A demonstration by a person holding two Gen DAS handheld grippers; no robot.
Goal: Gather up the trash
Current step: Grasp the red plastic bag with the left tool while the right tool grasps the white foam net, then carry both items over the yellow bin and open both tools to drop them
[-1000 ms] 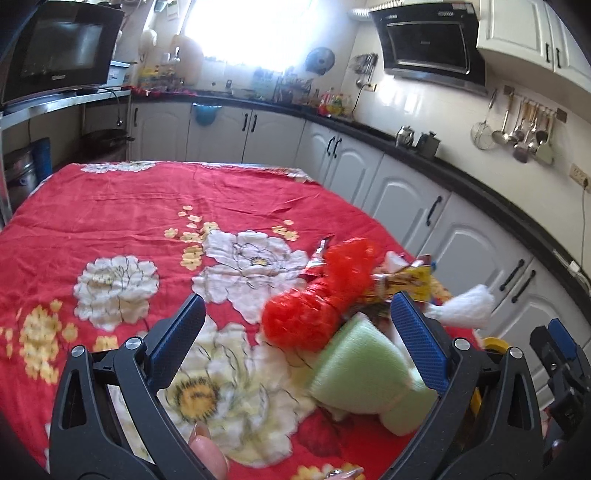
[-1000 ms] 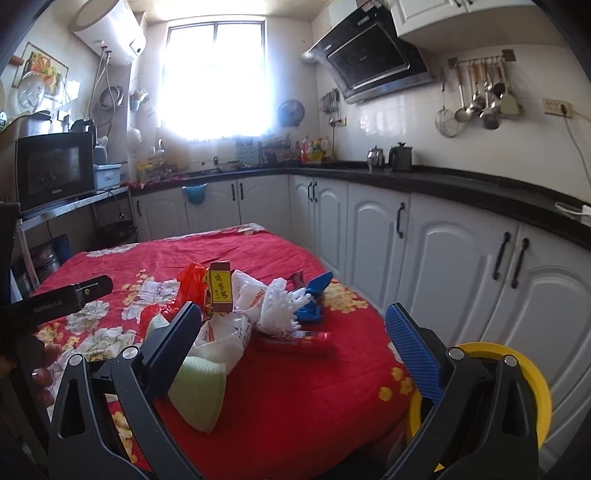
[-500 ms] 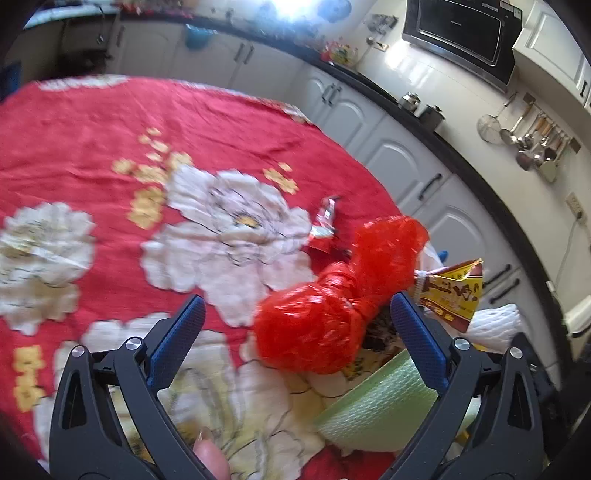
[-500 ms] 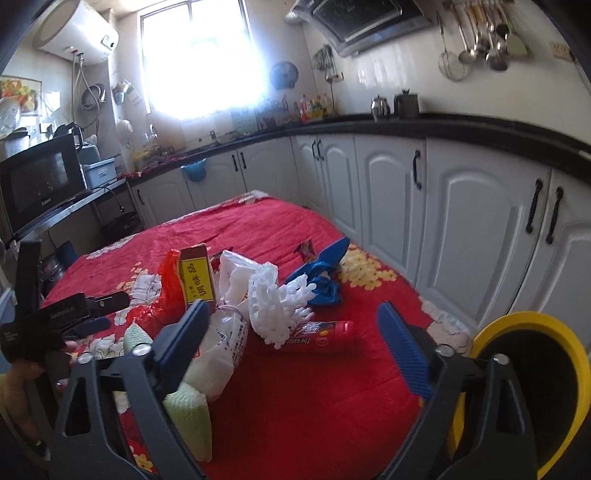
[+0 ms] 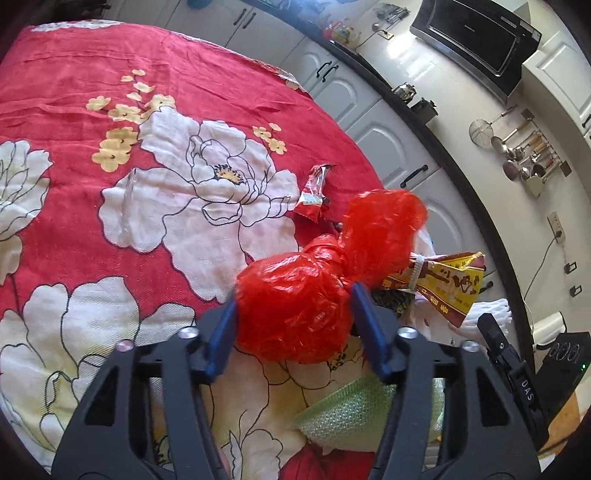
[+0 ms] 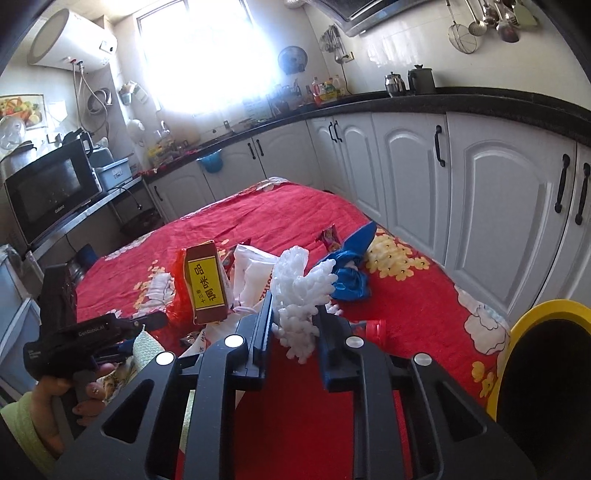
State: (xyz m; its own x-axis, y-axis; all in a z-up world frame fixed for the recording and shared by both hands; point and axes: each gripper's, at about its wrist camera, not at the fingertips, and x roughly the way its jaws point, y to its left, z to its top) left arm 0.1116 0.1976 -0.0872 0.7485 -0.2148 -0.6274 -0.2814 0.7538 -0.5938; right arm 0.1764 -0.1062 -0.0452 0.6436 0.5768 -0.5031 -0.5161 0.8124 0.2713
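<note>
Pinching knotted red bag in left claw, near edge of counter; right claw clamps white foam net. Advice: lift both straight up, keep squeeze firm, then swing toward yellow bin at right.

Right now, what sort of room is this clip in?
A home kitchen, most likely. White cabinets run under a dark counter, a microwave sits on a shelf, and ladles hang on the wall. The left gripper and right gripper work over a table with a red cloth.
</note>
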